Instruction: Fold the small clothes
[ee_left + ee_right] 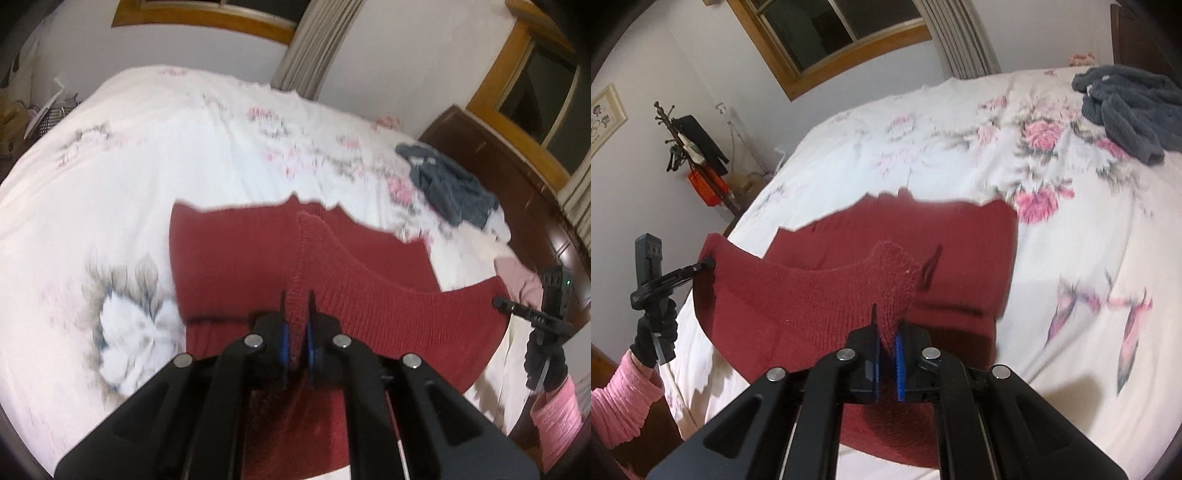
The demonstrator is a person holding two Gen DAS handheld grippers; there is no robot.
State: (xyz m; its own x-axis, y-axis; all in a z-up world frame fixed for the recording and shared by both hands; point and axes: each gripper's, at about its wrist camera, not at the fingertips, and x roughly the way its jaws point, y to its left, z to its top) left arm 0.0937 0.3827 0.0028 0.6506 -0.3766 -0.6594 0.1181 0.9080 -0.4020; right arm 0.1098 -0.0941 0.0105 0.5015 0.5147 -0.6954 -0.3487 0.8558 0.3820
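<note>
A dark red knitted garment (236,251) lies on the floral bed sheet, with its near edge lifted off the bed. My left gripper (296,306) is shut on one corner of that lifted edge. My right gripper (886,321) is shut on the other corner of the red garment (960,236). The raised edge hangs stretched between the two grippers. In the left wrist view the right gripper (498,302) shows at the far right, held by a black-gloved hand (545,360). In the right wrist view the left gripper (709,263) shows at the left.
A crumpled dark grey-blue garment (448,184) (1134,110) lies further back on the white floral bed (147,155). A dark wooden headboard (509,162) edges the bed. A coat stand (690,147) stands by the wall beyond the bed's far corner. A pinkish cloth (517,277) lies near the right gripper.
</note>
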